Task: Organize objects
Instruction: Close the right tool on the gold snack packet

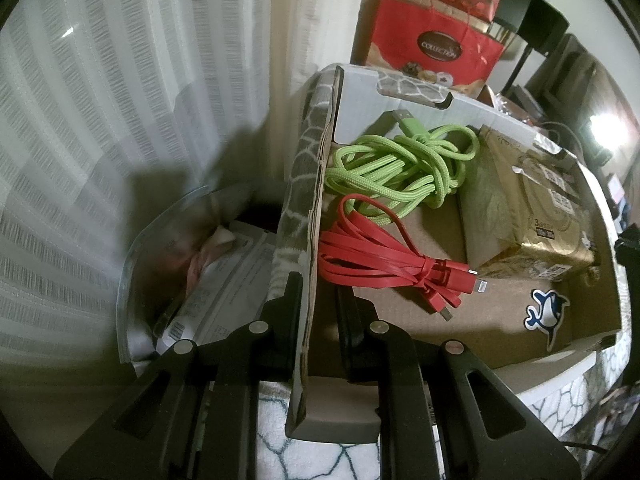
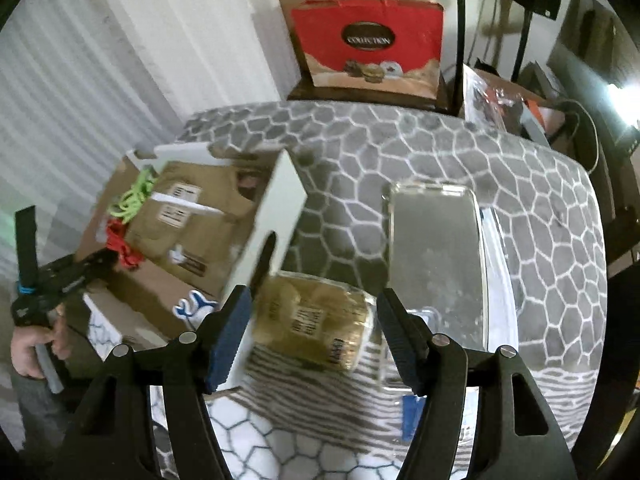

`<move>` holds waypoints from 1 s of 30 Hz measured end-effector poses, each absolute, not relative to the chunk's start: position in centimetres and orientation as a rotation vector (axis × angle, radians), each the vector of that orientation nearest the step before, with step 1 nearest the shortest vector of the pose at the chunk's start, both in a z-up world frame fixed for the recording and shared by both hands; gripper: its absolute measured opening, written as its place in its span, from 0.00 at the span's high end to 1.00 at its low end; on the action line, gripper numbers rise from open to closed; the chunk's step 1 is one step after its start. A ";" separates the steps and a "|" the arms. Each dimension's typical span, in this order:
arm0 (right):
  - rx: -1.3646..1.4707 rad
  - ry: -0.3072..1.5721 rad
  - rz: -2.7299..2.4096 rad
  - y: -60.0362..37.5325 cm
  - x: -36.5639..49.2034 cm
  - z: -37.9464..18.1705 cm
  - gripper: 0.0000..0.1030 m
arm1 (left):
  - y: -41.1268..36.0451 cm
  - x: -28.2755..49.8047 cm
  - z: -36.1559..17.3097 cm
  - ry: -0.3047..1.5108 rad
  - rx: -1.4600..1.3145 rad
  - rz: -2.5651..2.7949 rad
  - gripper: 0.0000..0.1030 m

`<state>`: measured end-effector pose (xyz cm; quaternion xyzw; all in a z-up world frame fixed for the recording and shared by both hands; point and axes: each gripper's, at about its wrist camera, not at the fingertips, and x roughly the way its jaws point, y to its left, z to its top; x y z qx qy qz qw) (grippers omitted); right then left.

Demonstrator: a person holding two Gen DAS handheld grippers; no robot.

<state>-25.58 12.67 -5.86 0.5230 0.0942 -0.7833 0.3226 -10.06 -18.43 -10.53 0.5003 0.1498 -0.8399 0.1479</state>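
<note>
Two grippers are working over a bed covered with a grey-and-white cobble-patterned blanket (image 2: 420, 152). One cardboard box (image 1: 472, 304) is sitting on it, and its contents are countable: two coiled cables and one gold packet. The green braided cable (image 1: 404, 168) is lying toward twelve o'clock on the box floor in the left wrist view, the flat red cable (image 1: 384, 264) is lying just below it toward six o'clock with its bundled plug ends pointing to three o'clock, and the gold packet (image 1: 532, 216) is resting at three o'clock against the far wall. One dolphin sticker (image 1: 546, 312) is showing on the floor at about five o'clock from the red cable.

The left gripper (image 1: 318, 300) is clamping the box's side wall (image 1: 310, 248), one finger outside and one inside, jaws clenched on the cardboard edge. A hand (image 2: 32, 344) is holding this gripper's handle at nine o'clock in the right wrist view.

Outside the box, a second gold packet (image 2: 312, 320) is lying on the blanket, between the fingers of the right gripper (image 2: 316, 332), whose jaws are standing released and wide; the pads are not pressing on it. One clear plastic tray (image 2: 436, 256) is lying at two o'clock from that packet, and whether it is holding anything is unclear.

At nine o'clock of the box, one clear bin (image 1: 176, 272) is holding printed papers and wrappers. Two red gift bags (image 2: 368, 40) are standing stacked at twelve o'clock beyond the bed.
</note>
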 end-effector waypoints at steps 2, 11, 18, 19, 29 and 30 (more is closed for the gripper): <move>1.384 0.251 -2.056 12.9 -25.7 -6.5 0.35 | -18.4 -10.1 -10.5 0.433 1.437 -2.413 0.86; 1.443 0.270 -2.036 13.1 -26.3 -9.2 0.58 | -18.5 -10.1 -10.5 0.433 1.437 -2.412 0.86; 1.448 0.297 -2.038 12.7 -26.3 -9.7 0.58 | -18.4 -10.1 -10.5 0.434 1.436 -2.412 0.86; 1.454 0.301 -2.033 12.6 -26.4 -9.8 0.58 | -18.4 -10.1 -10.5 0.434 1.436 -2.412 0.86; 1.439 0.264 -2.037 12.6 -26.8 -9.9 0.73 | -18.4 -10.1 -10.5 0.436 1.435 -2.410 0.86; 1.429 0.254 -2.055 12.9 -26.8 -9.6 0.80 | -18.5 -10.0 -10.5 0.436 1.436 -2.410 0.86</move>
